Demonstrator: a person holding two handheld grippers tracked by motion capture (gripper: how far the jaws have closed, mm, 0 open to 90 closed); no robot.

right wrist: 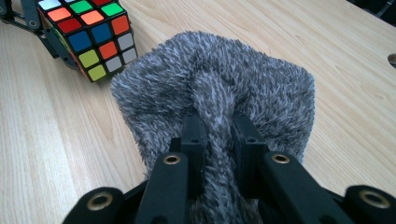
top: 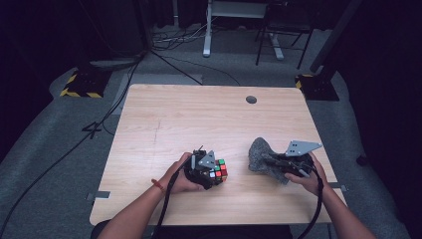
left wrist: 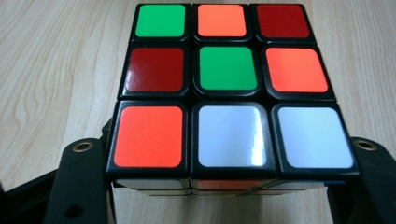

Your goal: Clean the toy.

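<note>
The left gripper's (top: 213,175) two black jaws were clamped on opposite sides of a black-framed plastic puzzle cube with coloured stickers (left wrist: 229,88), its top face a mix of green, orange, dark red and white squares. In the high view the cube (top: 219,170) sat at the near left-centre of the pale wooden table (top: 199,114), the person's left hand (top: 180,177) wrapped around the gripper behind it.

The right gripper's (right wrist: 219,135) jaws were pinched together on a raised ridge of a grey, shaggy, furry cloth piece (right wrist: 224,79), the pile bunched up between them. From above, that cloth (top: 261,155) stood near the table's near right, well apart from the cube, with the right gripper (top: 278,164) and right hand (top: 306,177) just behind it.

Beyond the table lay grey floor (top: 45,149) with black cables (top: 119,94).
</note>
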